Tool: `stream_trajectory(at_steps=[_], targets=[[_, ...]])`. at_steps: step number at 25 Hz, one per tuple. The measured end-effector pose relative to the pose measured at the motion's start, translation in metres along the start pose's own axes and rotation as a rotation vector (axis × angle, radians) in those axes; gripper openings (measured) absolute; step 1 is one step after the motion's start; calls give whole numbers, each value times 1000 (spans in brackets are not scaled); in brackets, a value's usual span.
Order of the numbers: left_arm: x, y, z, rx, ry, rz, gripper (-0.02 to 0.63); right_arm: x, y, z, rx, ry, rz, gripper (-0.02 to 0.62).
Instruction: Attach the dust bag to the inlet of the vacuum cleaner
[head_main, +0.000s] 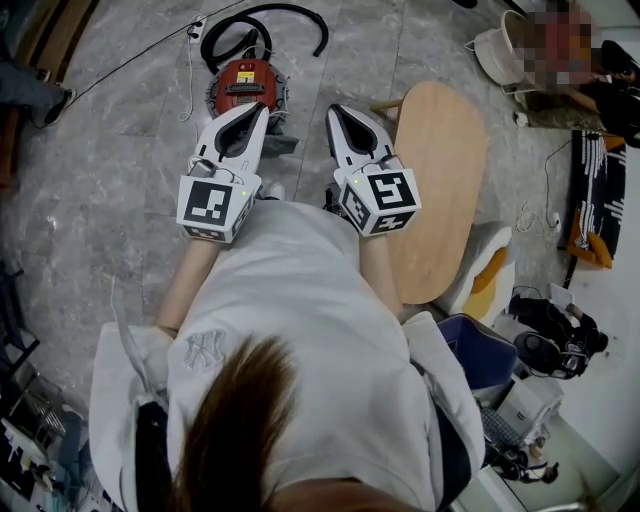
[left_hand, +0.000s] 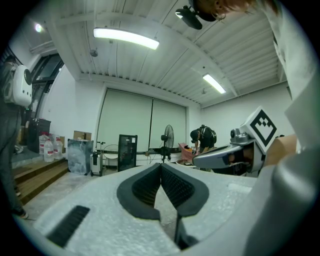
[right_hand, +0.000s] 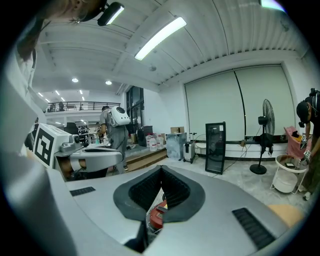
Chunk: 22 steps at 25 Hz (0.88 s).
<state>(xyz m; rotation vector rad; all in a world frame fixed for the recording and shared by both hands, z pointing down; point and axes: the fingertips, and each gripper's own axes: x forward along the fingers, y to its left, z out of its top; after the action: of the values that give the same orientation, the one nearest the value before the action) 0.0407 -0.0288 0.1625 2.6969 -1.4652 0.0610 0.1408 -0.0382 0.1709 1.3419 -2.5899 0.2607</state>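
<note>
A red vacuum cleaner stands on the grey floor ahead of me, with its black hose curled behind it. A grey flat piece lies by its near side; whether it is the dust bag I cannot tell. My left gripper is held level above the vacuum's near edge, shut and empty. My right gripper hangs beside it, pointing slightly down, also shut with nothing in it. In the right gripper view a bit of the red vacuum shows under the closed jaws.
An oval wooden table stands just right of my right gripper. A white basket and a seated person are at the far right. A thin cable runs over the floor on the left. A fan and a black cabinet stand by the far wall.
</note>
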Motion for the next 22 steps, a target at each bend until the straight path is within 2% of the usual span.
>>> stream_trajectory(at_steps=[22], targets=[[3, -5, -3, 4, 7, -11, 18, -2, -3, -3, -11, 5, -3, 2]])
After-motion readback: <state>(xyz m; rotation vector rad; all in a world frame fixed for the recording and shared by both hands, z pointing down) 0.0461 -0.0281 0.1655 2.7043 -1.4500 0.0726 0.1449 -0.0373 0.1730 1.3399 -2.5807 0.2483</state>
